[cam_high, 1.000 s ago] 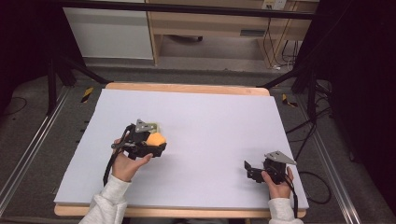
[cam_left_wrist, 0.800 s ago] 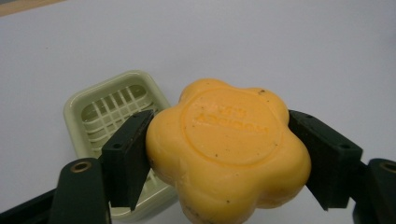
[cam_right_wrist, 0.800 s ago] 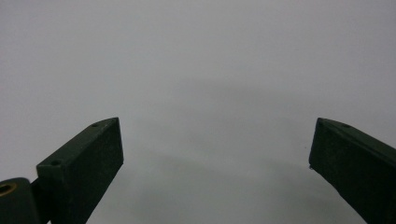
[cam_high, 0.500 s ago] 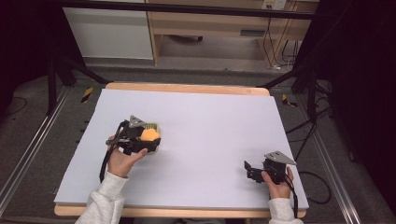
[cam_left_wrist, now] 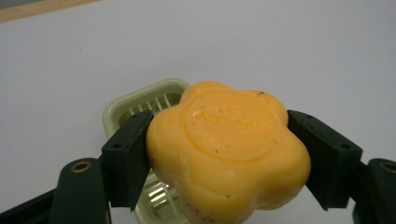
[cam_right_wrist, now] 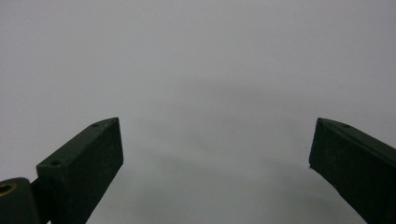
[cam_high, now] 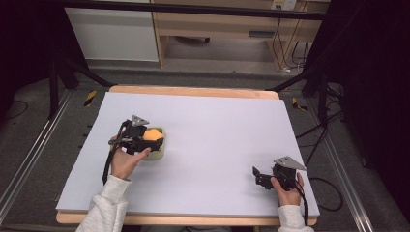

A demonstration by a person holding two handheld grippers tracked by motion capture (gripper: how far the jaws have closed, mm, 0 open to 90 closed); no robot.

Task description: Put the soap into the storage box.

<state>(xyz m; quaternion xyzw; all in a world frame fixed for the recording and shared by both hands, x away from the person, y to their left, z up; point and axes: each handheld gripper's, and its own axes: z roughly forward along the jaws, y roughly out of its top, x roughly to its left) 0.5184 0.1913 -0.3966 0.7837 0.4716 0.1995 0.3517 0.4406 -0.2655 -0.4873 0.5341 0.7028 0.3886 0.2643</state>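
The left gripper (cam_left_wrist: 224,154) has its jaws clamped on either side of a flower-shaped orange soap bar (cam_left_wrist: 227,149), holding it just above a pale green slatted soap dish (cam_left_wrist: 140,105) on the white bench (cam_high: 227,125). The right gripper (cam_right_wrist: 217,163), low over bare bench near the right edge, has jaws wide apart and empty.

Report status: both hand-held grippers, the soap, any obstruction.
Left hand-held gripper shut on soap, over the green soap dish. Right hand-held gripper open, empty, above bare table. No obstruction.
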